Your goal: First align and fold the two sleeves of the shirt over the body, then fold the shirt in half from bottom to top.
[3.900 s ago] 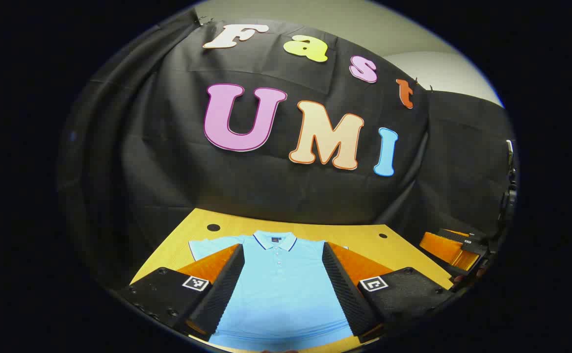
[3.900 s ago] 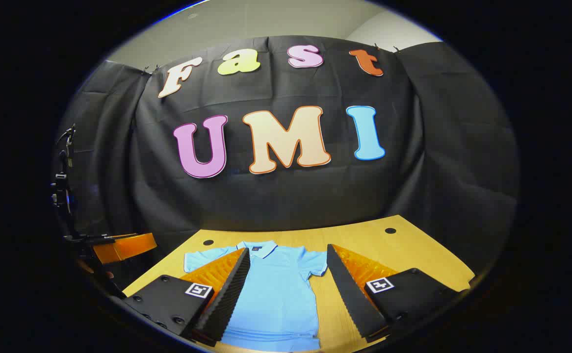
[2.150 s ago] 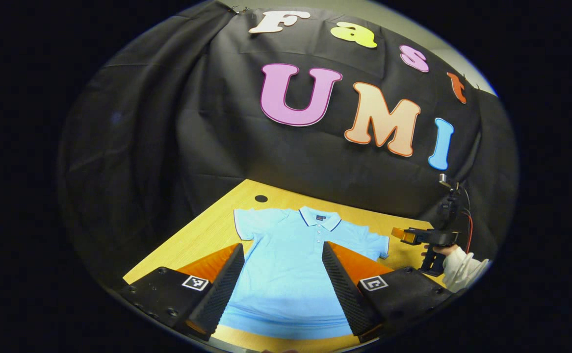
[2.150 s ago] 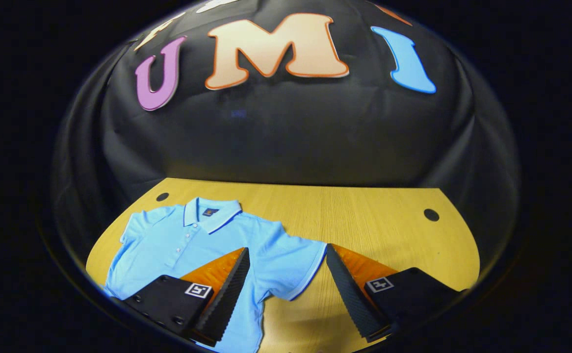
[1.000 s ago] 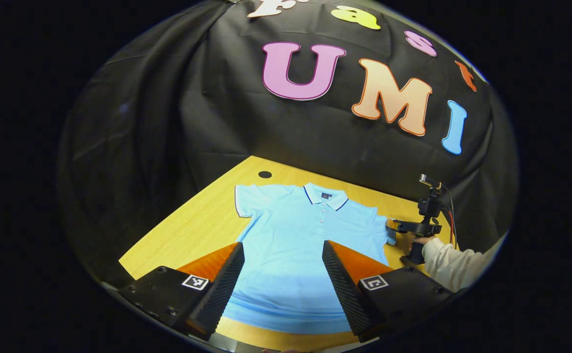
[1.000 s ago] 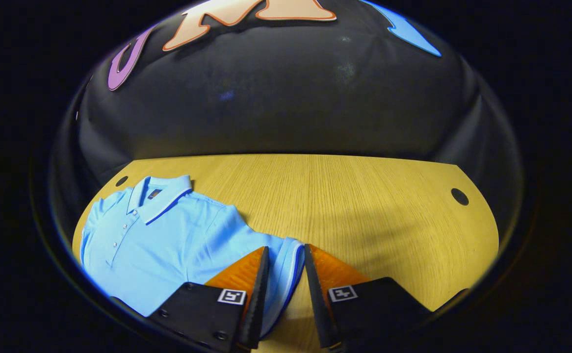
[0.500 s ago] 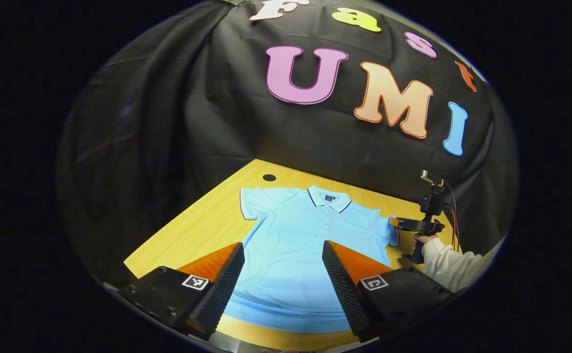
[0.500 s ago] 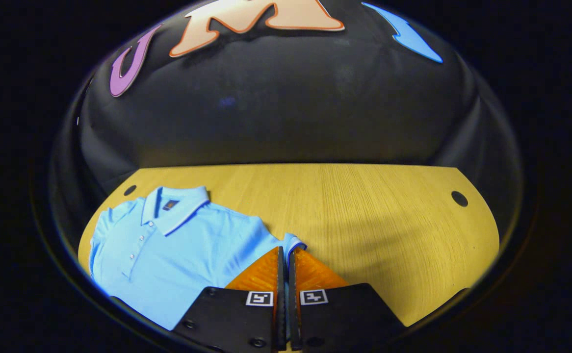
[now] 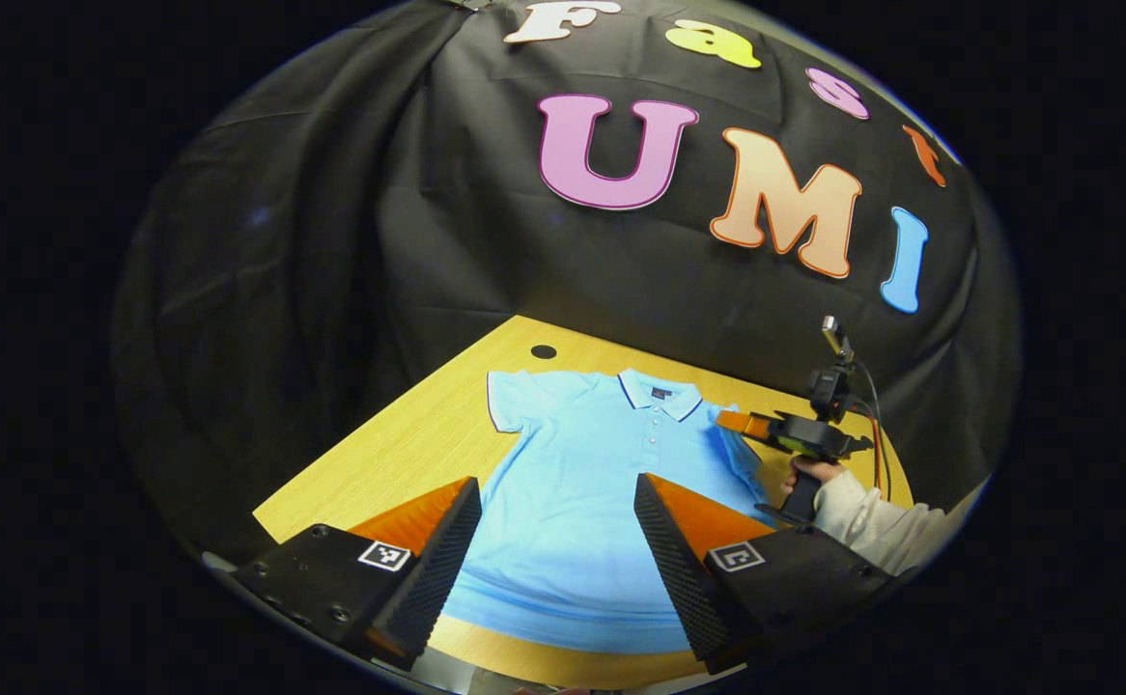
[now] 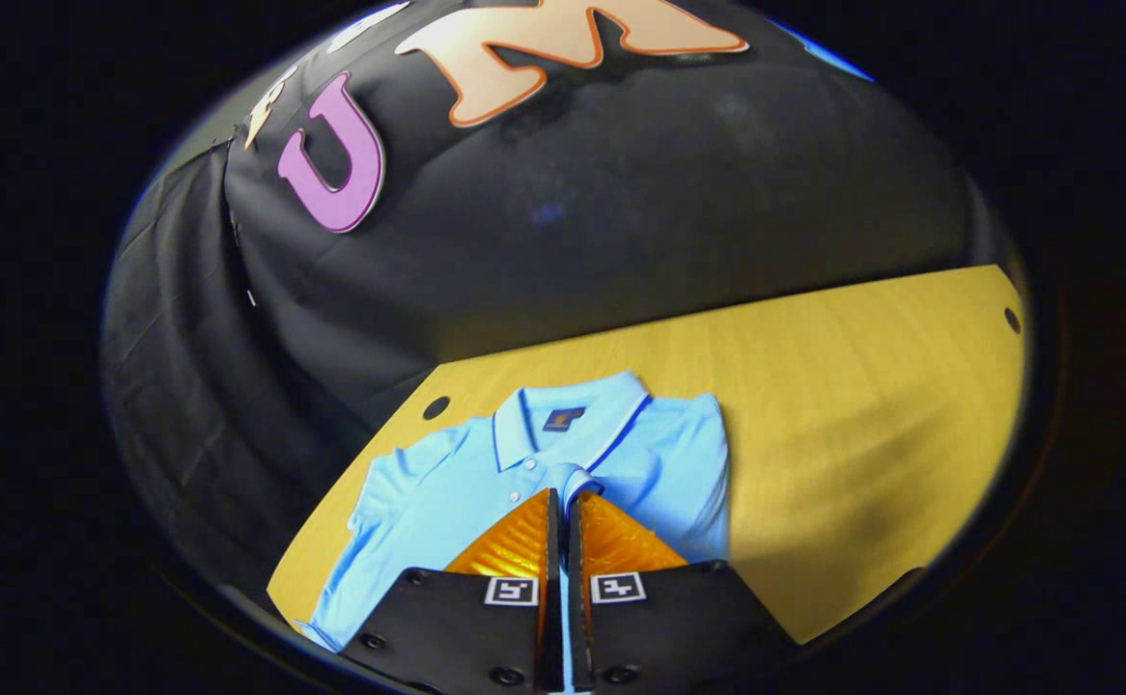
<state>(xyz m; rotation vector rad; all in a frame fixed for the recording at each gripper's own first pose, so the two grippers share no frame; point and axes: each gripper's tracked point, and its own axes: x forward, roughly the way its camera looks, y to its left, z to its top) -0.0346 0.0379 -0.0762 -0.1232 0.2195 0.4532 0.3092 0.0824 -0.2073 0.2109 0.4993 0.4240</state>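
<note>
A light blue polo shirt [image 9: 582, 473] lies face up on the yellow wooden table [image 9: 389, 454], collar toward the wall. My left gripper [image 9: 556, 482] hovers open above the shirt's lower body, holding nothing. My right gripper [image 10: 563, 494] is shut on the hem of one short sleeve [image 10: 575, 480] and holds it over the shirt [image 10: 428, 492] near the button placket. The left gripper view shows this right gripper [image 9: 725, 419] above the shirt's right shoulder. The other sleeve [image 9: 510, 401] lies flat and spread out.
A hand [image 9: 804, 470] in a white sleeve [image 9: 872, 521] holds the right gripper. Round cable holes [image 9: 544, 351] [image 10: 436, 406] sit near the table's back corners. Bare tabletop [image 10: 862, 386] stretches beside the shirt. The black cloth wall stands right behind the table.
My right gripper closed on the sleeve hem, lifted it and swung it inward over the shirt's chest. The left gripper stayed open, drifting only slightly.
</note>
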